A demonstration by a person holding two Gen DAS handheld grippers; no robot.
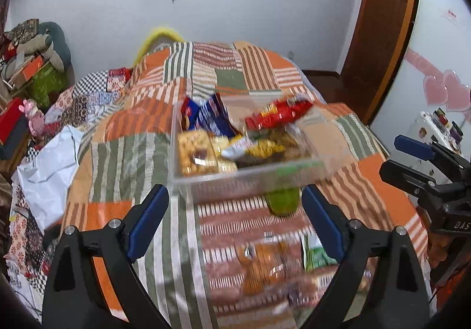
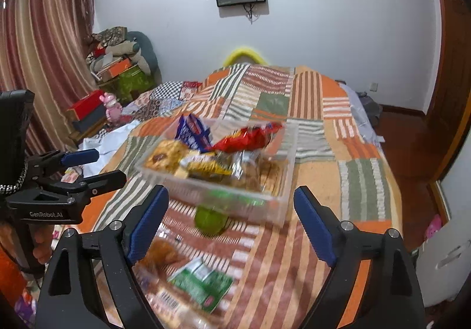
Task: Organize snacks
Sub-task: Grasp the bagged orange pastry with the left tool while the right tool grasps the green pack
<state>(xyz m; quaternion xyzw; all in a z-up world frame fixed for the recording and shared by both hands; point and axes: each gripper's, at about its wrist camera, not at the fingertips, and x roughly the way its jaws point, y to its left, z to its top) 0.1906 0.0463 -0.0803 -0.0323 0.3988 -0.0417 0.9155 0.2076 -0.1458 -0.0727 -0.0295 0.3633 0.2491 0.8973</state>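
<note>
Both grippers stand open with nothing between their blue pads. The left gripper (image 1: 235,223) points down at the bed (image 1: 123,152), the clear bin (image 1: 250,179) of snacks just ahead of its fingertips. A red bag (image 1: 276,114) lies on top of the bin's far side, a blue pack (image 1: 213,115) at its back. A green cup (image 2: 210,218) sits under the bin's near edge, ahead of the right gripper (image 2: 231,224). A green packet (image 2: 203,285) and an orange packet (image 2: 163,252) lie below the right gripper, outside the bin.
</note>
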